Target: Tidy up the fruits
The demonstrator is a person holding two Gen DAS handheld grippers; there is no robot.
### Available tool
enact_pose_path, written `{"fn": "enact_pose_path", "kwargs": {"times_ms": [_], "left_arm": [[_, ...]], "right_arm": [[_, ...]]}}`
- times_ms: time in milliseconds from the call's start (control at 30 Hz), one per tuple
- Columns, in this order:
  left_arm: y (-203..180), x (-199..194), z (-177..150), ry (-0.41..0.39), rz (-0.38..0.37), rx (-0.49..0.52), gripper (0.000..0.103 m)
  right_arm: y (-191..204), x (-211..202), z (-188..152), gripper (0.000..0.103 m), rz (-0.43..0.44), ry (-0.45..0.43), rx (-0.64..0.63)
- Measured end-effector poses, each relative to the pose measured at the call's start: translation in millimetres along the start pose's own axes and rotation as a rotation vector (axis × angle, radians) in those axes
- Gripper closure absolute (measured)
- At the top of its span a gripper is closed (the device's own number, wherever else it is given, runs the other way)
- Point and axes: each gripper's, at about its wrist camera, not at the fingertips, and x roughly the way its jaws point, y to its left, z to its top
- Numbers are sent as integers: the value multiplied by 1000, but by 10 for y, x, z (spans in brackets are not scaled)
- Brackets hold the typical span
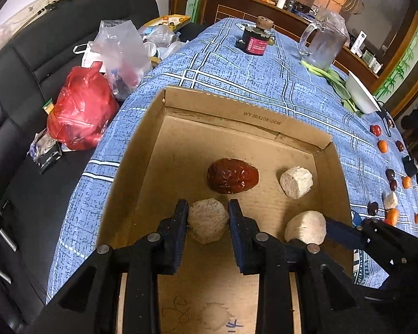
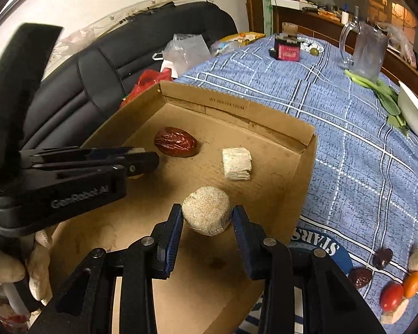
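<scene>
The left gripper (image 1: 208, 208) is clamping a pale, rough chunk (image 1: 207, 220) between its pads, low in the centre of the left wrist view, over the floor of the cardboard box (image 1: 245, 117). The right gripper (image 2: 206, 217) is squeezing a second pale, rounded chunk (image 2: 207, 214), low in the centre of its view, also over the box. A wrinkled red date (image 1: 232, 176) and a pale cube (image 1: 296, 182) are lying on the box floor further up. More small fruits (image 2: 391, 295) are sitting on the blue checked cloth (image 2: 348, 144) at the lower right.
</scene>
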Motion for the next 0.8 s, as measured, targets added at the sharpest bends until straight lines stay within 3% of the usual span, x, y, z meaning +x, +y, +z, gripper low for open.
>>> {"fn": "enact_pose_path", "kwargs": {"times_ms": [100, 200, 433, 600, 800], "left_arm": [[32, -22, 4, 1, -19, -22, 60], [56, -98, -2, -7, -35, -45, 58], [121, -558, -104, -102, -71, -113, 47], [-42, -953, -338, -179, -125, -126, 29], [-508, -1187, -745, -220, -257, -103, 25]], "right_arm": [[4, -2, 16, 61, -2, -2, -1], [18, 0, 0, 53, -1, -5, -4], [10, -421, -87, 52, 6, -107, 11], [-221, -938, -373, 38, 26, -217, 122], [-739, -1332, -1022, 38, 48, -280, 368]]}}
